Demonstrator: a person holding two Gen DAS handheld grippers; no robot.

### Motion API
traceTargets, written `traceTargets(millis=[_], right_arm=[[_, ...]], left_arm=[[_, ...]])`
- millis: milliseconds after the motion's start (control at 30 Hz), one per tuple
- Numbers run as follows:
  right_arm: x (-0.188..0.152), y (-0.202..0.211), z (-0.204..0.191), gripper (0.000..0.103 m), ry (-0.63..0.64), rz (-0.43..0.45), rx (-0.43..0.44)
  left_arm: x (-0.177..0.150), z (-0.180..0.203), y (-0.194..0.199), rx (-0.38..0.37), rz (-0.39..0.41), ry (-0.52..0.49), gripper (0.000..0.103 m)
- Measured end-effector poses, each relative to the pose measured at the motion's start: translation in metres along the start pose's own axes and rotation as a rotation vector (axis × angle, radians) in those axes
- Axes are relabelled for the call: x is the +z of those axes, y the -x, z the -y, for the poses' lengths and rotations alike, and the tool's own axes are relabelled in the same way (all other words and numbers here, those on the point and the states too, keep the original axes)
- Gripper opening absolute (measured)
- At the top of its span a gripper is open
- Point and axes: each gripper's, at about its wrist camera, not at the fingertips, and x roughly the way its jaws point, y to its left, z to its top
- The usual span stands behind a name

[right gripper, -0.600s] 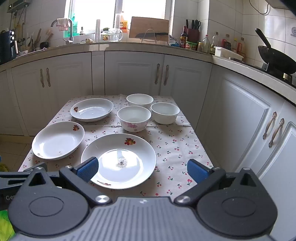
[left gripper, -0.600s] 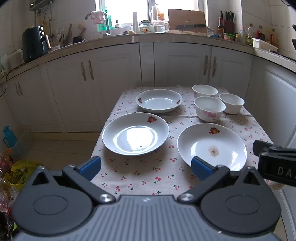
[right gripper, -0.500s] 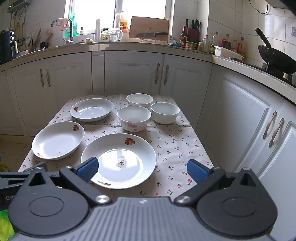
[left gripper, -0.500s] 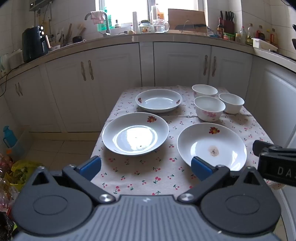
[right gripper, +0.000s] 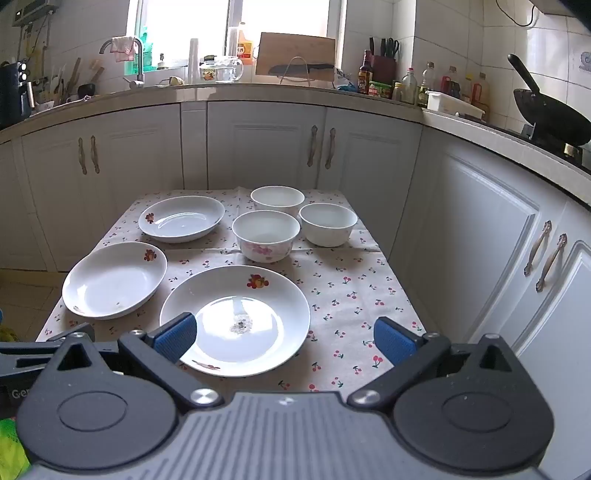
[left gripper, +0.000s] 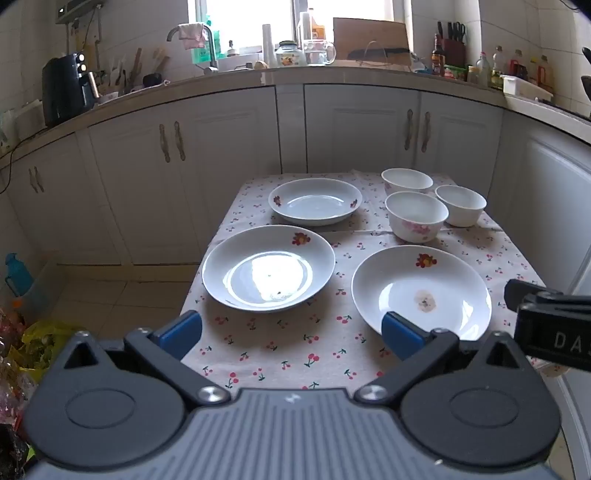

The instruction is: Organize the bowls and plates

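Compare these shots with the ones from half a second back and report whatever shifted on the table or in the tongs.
Nothing has visibly changed. The left tongs and right tongs hang open and empty short of the table; the three plates, among them the nearest plate, and the three bowls, among them the pink-flowered bowl, lie where they were on the cherry-print cloth.

White cabinets and a cluttered counter are lit by a bright window above a tiled floor.

No visible change: plates and bowls lying just as before, left claw and right claw equally wide, unmoved.
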Motion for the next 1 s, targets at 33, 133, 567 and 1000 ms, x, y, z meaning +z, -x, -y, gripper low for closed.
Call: traceTargets(millis=[33,133,567,1000], right_arm=[[-0.0006,-0.0014,0.0003,0.103,-0.001,0.0,0.0],[-0.0008,-0.0021,0.0011,0.103,-0.002,0.0,0.0],[0.0,-0.0012,0.0007,0.103,-0.002,-0.001,0.001],[-0.0006,-0.0006,0.0001,0.103,-0.004,-0.001,-0.002]], left_arm=[[0.0002,0.0002,0.0001,0.0,-0.001,-0.001,0.102],[0.0001,0.0002,0.0015,-0.001,-0.002,0.0,0.102],[0.0009,0.0002,-0.0004,0.001,-0.001,-0.002,0.102],[0.0006,-0.0016,0.0,-0.003,-0.001,-0.001,0.102]])
